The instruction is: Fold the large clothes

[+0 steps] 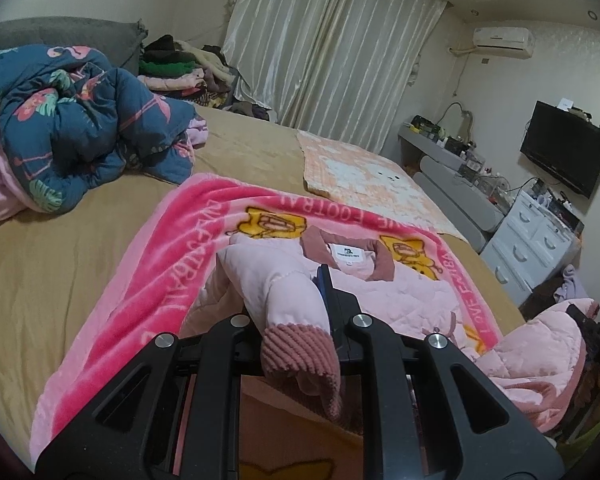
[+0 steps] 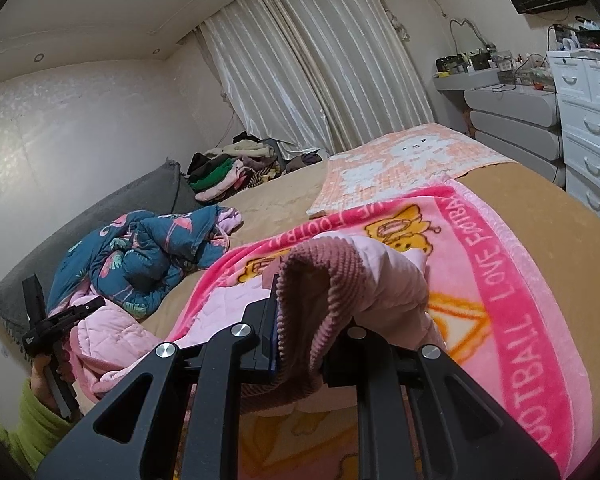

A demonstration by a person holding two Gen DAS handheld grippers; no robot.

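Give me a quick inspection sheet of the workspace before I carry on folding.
Surface: bed with tan sheet; pink blanket spread on it.
Job's things: pink jacket lies on the blanket, collar away from the cameras; both ribbed cuffs lifted.
Clutter: blue quilt bunched up; clothes pile at the far side; orange mat beside the blanket.
Grippers: left gripper shut on left cuff; right gripper shut on right cuff.
Cables: loose wires on the shelf and under the TV.
Surroundings: curtains, air conditioner, white drawers.
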